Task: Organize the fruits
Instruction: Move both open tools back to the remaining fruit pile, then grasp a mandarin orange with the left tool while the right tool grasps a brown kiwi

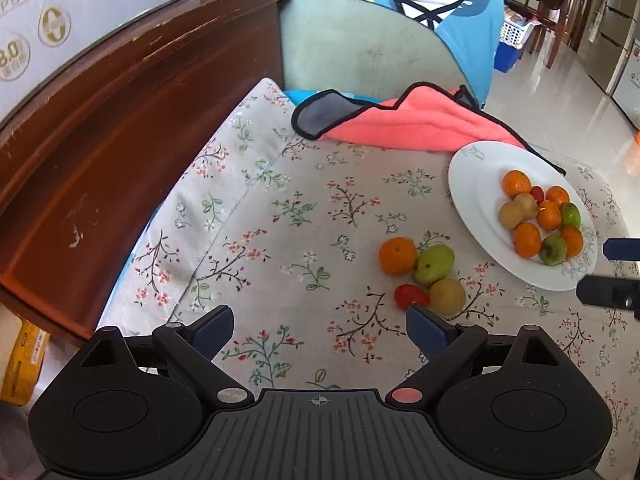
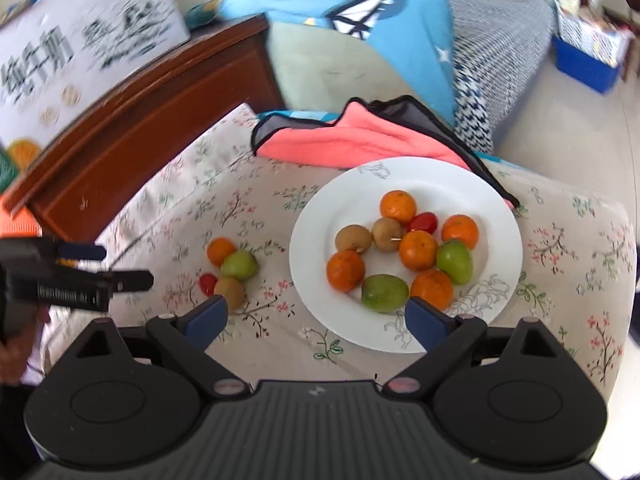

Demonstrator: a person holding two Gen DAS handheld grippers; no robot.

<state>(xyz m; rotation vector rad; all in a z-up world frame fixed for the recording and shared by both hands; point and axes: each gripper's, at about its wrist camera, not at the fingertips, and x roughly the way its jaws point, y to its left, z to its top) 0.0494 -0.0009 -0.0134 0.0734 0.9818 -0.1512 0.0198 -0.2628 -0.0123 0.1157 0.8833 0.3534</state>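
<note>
A white plate (image 2: 320, 208) on the floral cloth holds several fruits: oranges, green fruits, brown fruits and a red tomato. It also shows in the left wrist view (image 1: 472, 184). Beside the plate lie an orange (image 1: 397, 255), a green fruit (image 1: 434, 263), a brown fruit (image 1: 447, 297) and a red tomato (image 1: 410, 296). My left gripper (image 1: 320, 330) is open and empty, just short of the loose fruits. My right gripper (image 2: 316, 318) is open and empty, hovering at the plate's near edge.
A pink cloth with black trim (image 1: 416, 122) lies behind the plate. A wooden cabinet (image 1: 120, 128) with a milk carton box (image 1: 80, 8) stands on the left. A green chair with a blue garment (image 1: 360, 40) is behind the table.
</note>
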